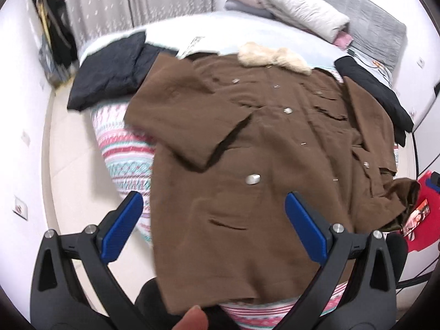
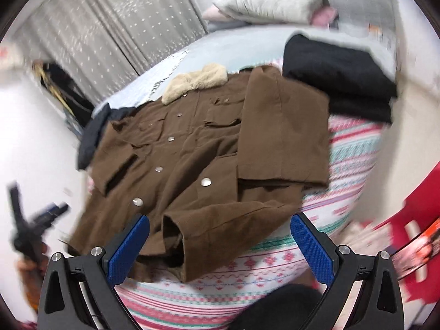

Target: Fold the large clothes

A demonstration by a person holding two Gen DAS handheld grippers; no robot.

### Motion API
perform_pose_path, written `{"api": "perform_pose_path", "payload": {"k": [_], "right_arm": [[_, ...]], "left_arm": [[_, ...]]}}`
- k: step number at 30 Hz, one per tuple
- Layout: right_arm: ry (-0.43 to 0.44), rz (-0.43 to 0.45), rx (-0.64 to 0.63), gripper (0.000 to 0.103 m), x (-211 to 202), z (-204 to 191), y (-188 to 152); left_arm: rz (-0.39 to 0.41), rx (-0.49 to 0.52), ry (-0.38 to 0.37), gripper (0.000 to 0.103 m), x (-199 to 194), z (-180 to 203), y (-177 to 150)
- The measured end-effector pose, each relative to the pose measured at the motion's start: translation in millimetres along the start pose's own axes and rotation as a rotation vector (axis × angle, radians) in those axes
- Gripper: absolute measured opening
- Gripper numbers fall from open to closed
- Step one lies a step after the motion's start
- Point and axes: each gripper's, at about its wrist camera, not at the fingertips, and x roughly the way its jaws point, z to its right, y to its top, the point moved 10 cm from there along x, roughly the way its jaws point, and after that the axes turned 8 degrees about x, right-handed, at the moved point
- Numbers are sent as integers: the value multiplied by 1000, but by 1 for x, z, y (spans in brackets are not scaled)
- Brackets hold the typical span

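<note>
A brown coat (image 1: 261, 148) with a cream fur collar (image 1: 272, 56) and silver snap buttons lies front-up on the bed. One sleeve is folded in across its chest in the left wrist view. My left gripper (image 1: 214, 214) is open and empty above the coat's lower hem. In the right wrist view the coat (image 2: 209, 148) lies spread with one sleeve cuff (image 2: 176, 236) near the bed edge. My right gripper (image 2: 220, 236) is open and empty, hovering just above that cuff. The left gripper (image 2: 41, 220) shows blurred at the left.
The bed has a striped patterned cover (image 1: 123, 148). Dark folded clothes (image 1: 107, 71) lie at one side of the coat, another dark garment (image 1: 376, 93) at the other. Pillows and folded bedding (image 1: 302, 8) are at the head. A red object (image 1: 423, 214) stands beside the bed.
</note>
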Motion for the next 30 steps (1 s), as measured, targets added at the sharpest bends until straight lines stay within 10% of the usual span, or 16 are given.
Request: {"api": "perform_pose_path", "payload": {"k": [8,15,23,26,30], "right_arm": [[120,-143,243,103,53,28,-8],[253,-184,464,103,69,42,-7],[279,-374,428,102,91,16,-34],[376,-483,407,65,98,-5,-65],[357,-376,340,19,85,2,-60]], "left_arm": [[-161,-211,-135,102,52,-61,-49],[-288,-294,-481,84,74,-12,-80],[-313,-237,-566,63,61,28,-91],[-309,-190,-534,26,50,33,-97],[-186,-178,-456,12,15,16,-78]]}}
